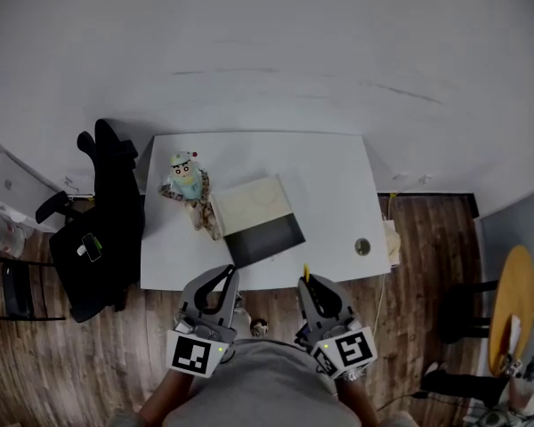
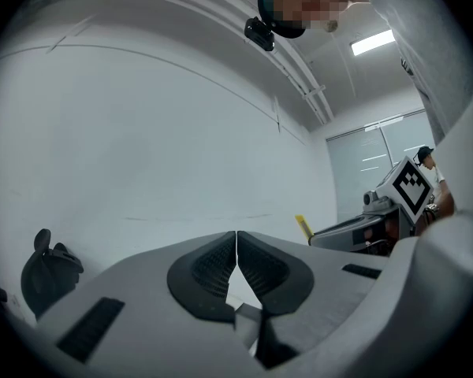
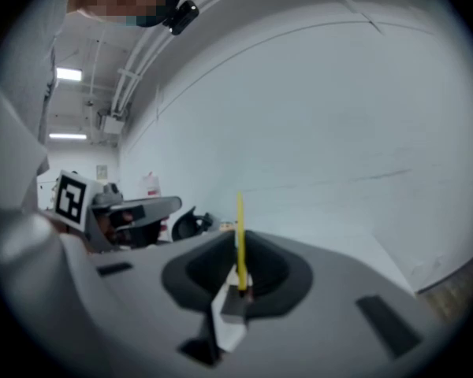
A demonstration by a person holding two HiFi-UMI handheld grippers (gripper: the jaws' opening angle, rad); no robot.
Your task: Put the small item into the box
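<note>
White desk [image 1: 338,185] by a bare wall, box [image 1: 260,221] at its front edge.
My right gripper [image 3: 239,268] pinches the thin yellow strip [image 3: 240,227] upright by its lower end, near that edge. I judge it light, flat and probably bendy, so a low, gentle pinch suits. My left gripper [image 2: 236,246] has its jaws together on nothing.

Head view looks steeply down over the table [image 1: 338,194]; both gripper views face the same wall [image 1: 267,43].

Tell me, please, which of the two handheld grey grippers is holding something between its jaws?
The right gripper: it is shut on a thin yellow stick, whereas the left gripper is shut with nothing between its jaws.
</note>
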